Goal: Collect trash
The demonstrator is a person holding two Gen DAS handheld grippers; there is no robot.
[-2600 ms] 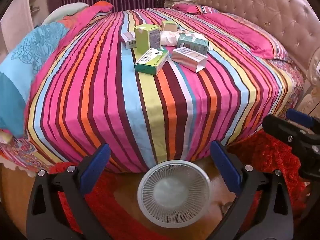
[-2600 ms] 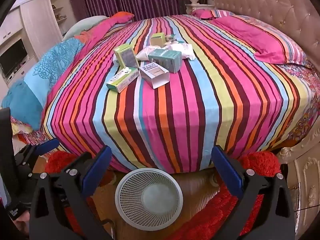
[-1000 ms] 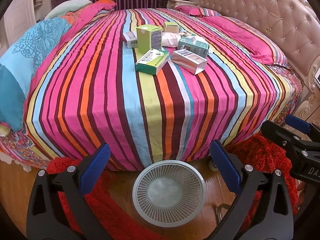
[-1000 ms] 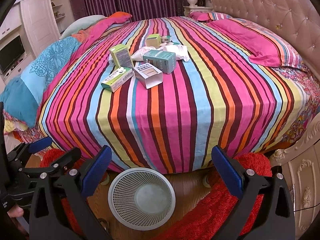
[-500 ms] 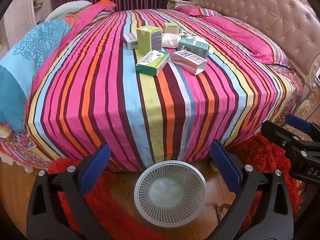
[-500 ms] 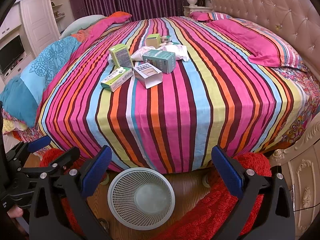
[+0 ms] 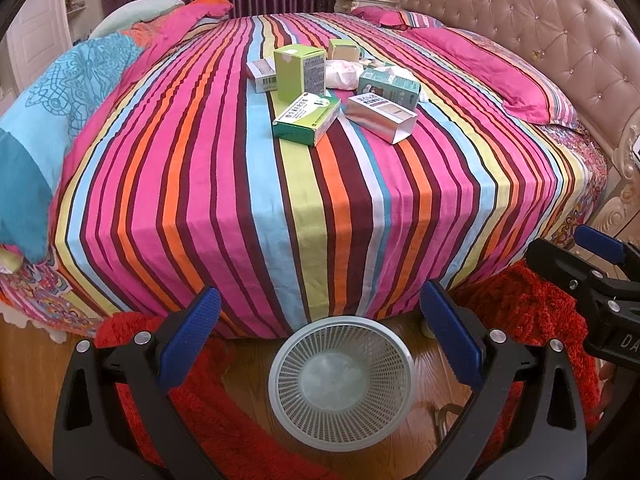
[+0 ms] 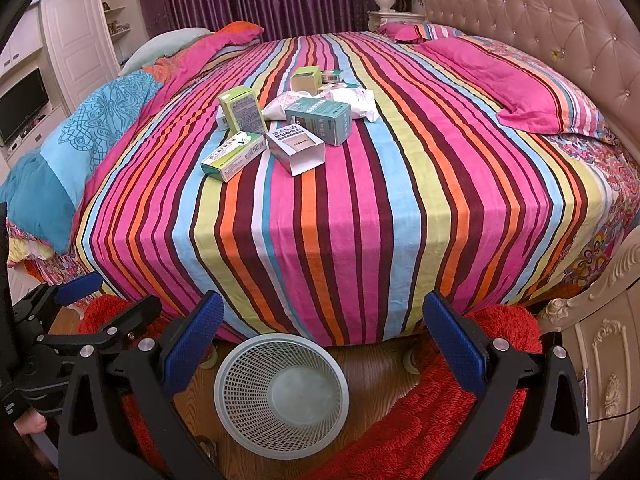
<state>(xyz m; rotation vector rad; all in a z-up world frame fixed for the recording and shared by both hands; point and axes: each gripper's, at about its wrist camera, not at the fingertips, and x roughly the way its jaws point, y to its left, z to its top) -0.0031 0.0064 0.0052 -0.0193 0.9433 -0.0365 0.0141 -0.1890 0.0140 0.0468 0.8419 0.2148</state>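
Trash, a cluster of small cartons [image 7: 344, 92] and crumpled white paper [image 7: 340, 73], lies in the upper middle of the frame on the striped bed [image 7: 304, 208]. Largest is that bed, then the red rug [image 8: 420, 420] on the wooden floor, then the white mesh basket [image 7: 342, 384] at lower centre, just below the bed's edge. The left gripper [image 7: 320, 340] and the right gripper [image 8: 322, 340] are both spread wide and hold nothing, low in frame, well apart from the cartons.

Striped bed [image 7: 248, 184] under scattered boxes [image 7: 306, 118]
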